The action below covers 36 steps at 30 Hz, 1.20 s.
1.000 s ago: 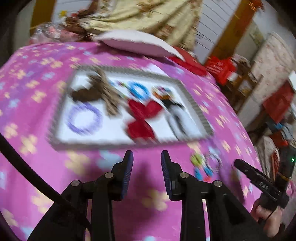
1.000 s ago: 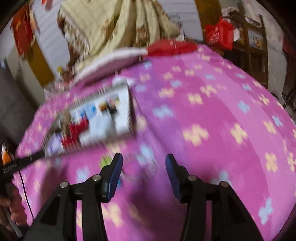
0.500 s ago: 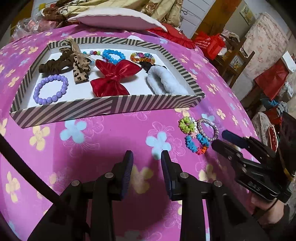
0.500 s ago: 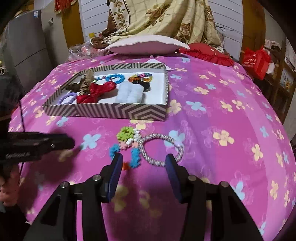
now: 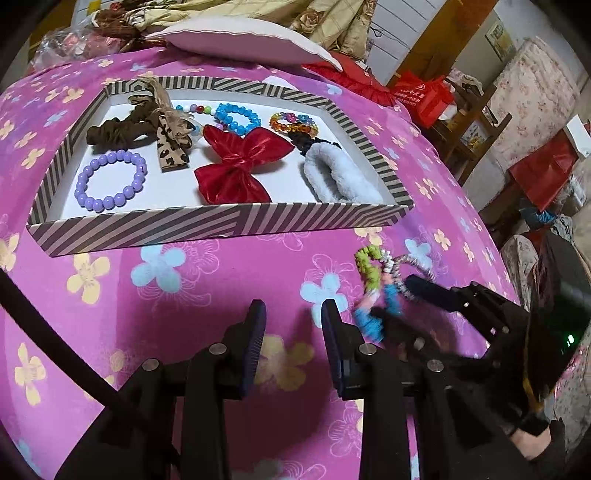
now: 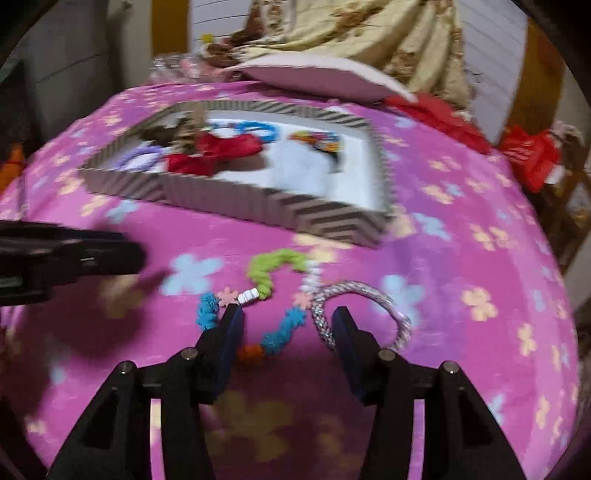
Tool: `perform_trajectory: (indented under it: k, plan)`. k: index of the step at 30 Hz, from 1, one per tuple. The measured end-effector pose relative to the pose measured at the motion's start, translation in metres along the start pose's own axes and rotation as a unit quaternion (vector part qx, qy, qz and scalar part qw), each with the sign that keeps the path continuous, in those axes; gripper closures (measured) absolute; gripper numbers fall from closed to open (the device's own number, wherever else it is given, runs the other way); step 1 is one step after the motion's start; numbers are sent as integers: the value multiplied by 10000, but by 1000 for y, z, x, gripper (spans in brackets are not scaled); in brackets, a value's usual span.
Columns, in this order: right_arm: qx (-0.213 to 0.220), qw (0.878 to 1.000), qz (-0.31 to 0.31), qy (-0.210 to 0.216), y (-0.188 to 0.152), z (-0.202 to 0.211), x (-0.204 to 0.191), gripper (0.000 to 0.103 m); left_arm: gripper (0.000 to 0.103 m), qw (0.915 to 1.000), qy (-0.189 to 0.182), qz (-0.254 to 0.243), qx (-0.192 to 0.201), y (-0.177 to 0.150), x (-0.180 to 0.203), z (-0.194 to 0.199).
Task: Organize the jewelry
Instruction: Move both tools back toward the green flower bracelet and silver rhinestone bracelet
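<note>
- Pink blanket (image 5: 207, 288) with a pattern of yellow and blue flowers covers the whole surface under both grippers.
- A shallow striped tray (image 5: 221, 221) with a white inside lies on the blanket, beyond the left gripper (image 5: 293, 317).
- In the tray are a purple bead bracelet (image 5: 110, 181), a brown scrunchie (image 5: 118, 127), a leopard-print ribbon (image 5: 170, 144), a red bow (image 5: 240, 162), a blue bead bracelet (image 5: 236, 117), a multicolour bead bracelet (image 5: 293, 123) and a white fluffy band (image 5: 340, 177).
- Outside the tray, near its front right corner, two pieces lie on the blanket: a colourful flower bracelet (image 6: 273, 295) with green, blue, pink and orange parts, and a silver rope bracelet (image 6: 369, 306) which touches it.
- The right gripper (image 6: 288, 332) is low over these two pieces, with its fingers spread apart. The left finger is at the blue part of the flower bracelet, the right finger is beside the silver rope bracelet, and the lower blue and orange part lies between them. Nothing is grasped.
- The left gripper is over bare blanket just left of the bracelets, with its fingers released and nothing between them.
- Behind the tray are a white pillow (image 5: 243, 40) and a yellow flowered quilt (image 6: 369, 33).
- The right wrist view is blurred, so small details in the tray are not clear there.
</note>
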State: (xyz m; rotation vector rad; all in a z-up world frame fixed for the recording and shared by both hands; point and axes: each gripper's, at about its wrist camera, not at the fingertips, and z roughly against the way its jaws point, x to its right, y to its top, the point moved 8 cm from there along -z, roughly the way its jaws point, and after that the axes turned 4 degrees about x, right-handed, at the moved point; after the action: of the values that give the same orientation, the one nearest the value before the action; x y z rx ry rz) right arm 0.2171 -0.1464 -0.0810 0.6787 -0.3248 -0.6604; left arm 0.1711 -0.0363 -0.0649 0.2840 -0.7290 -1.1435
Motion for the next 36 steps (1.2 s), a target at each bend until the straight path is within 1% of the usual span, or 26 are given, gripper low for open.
perform_trajectory:
  k: [1,4,6,7,9,10,11,13,15,18,23,25,27,28,29,30,31,32,33,34,36]
  plan:
    - [18,10000,34,7,0,0,-2,50,85,10000,-21,-35,-33,-1,1,-1]
    - [-35,9996,-218,194,-2,-1,1,49,85,9998,-63,-153,-94,-4,7,-4]
    - [-57,9993,-233,287,-3,2,2,49,85,9997,-83,-182,-100,-5,8,-4]
    - [-71,9988,-262,413,-4,3,0,49,85,9997,-81,-188,-98,-5,8,-4]
    - [-81,9960,-258,857,-7,8,-9,49,85,9997,-123,-192,-83,-4,10,-5]
    - [-90,9945,-153,1033,-9,12,-17,49,85,9996,-148,-207,-82,-4,12,-5]
    - [-88,9938,14,1106,-12,14,-26,49,85,9996,-167,-232,-82,-5,14,-5]
    - [-85,9949,178,984,-14,15,-29,49,85,9992,-235,-322,-103,-6,19,-6]
    - [-131,9945,160,1025,-15,17,-28,49,85,9986,-285,-429,-107,-8,25,-5]
    - [-213,9911,135,1307,-23,25,-24,48,85,9978,-318,-573,-122,-11,31,-6]
    - [-185,9883,-162,1508,-32,34,-3,48,85,9958,-427,-762,-270,-17,41,-9]
    - [-187,9884,-159,1498,-34,36,1,49,85,9939,-508,-928,-312,-21,48,-10]
    - [-183,9888,-196,1467,-35,37,3,52,85,9922,-551,-1069,-339,-24,55,-10]
    - [-178,9893,-184,1439,-35,36,4,55,85,9913,-534,-1149,-350,-26,57,-12]
    - [-167,9912,-46,1315,-36,36,3,60,85,9909,-482,-1201,-367,-27,57,-14]
    - [-158,9926,104,1196,-37,36,2,62,84,9913,-418,-1209,-322,-26,56,-15]
    - [-151,9942,406,986,-38,36,-2,63,85,9915,-379,-1198,-338,-26,54,-16]
    - [-149,9946,578,855,-38,35,-5,63,85,9916,-356,-1196,-327,-26,53,-16]
    - [-129,9947,632,800,-37,35,-6,63,85,9917,-299,-1211,-325,-25,52,-16]
    - [-124,9952,553,799,-35,34,-5,64,85,9915,-249,-1240,-318,-25,51,-15]
    - [-98,9957,525,757,-32,32,-4,67,86,9897,-149,-1390,-301,-26,51,-16]
